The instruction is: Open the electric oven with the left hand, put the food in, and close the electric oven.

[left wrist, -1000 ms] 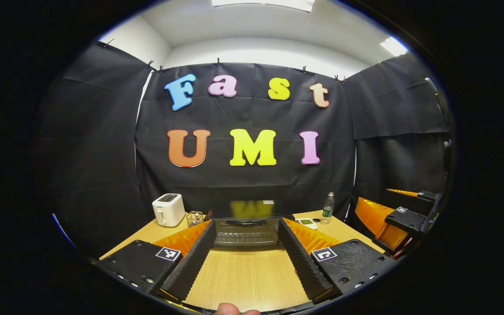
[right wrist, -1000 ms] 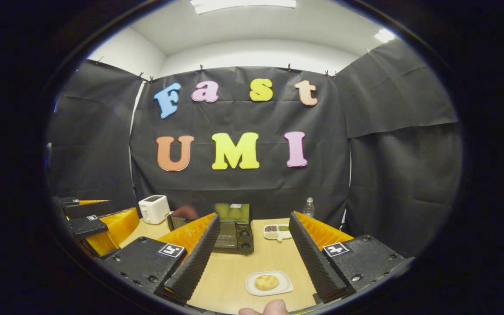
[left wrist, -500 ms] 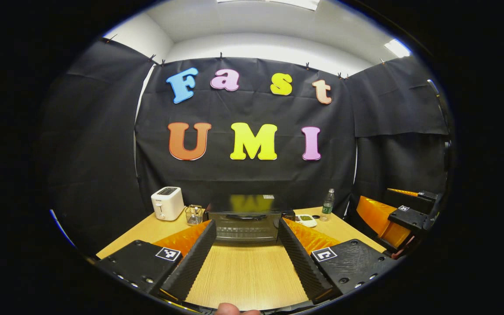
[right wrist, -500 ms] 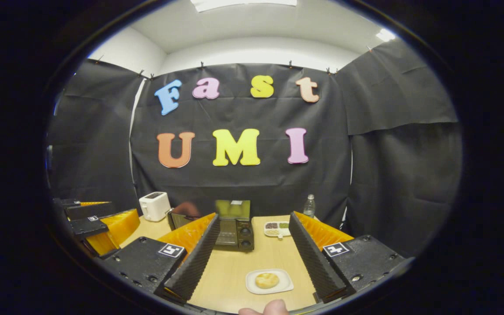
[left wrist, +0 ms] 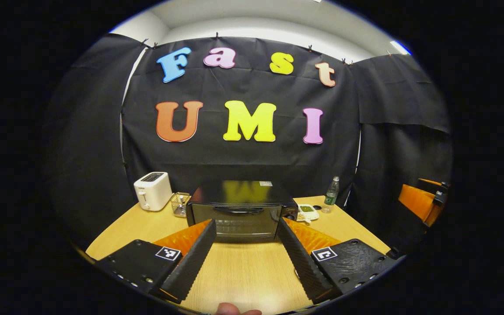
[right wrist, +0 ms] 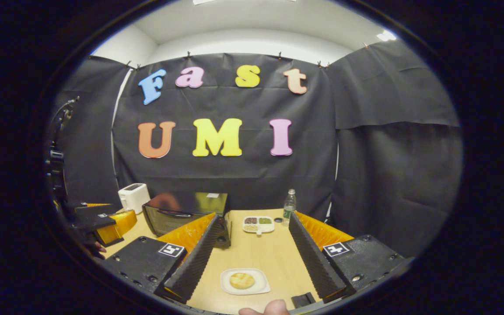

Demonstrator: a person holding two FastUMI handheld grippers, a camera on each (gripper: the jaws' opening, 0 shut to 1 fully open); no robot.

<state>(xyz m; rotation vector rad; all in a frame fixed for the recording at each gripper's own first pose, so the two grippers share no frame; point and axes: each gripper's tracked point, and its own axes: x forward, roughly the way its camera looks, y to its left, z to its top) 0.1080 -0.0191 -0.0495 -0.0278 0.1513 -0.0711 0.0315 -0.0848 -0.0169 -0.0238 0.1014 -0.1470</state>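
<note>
Wooden desk (left wrist: 243,271) under your left gripper (left wrist: 245,253), fingers apart, closed electric oven (left wrist: 239,210) straight ahead between them, your right gripper (right wrist: 250,258) also spread, bun (right wrist: 242,280) on white plate (right wrist: 260,286) just ahead, sectioned dish (right wrist: 257,224) of grains beyond.

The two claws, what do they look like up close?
Each claw, left and right, has two long ribbed fingers backed by orange ridged plastic. They sit on black blocks with screw holes, each carrying a square black-and-white marker.
</note>
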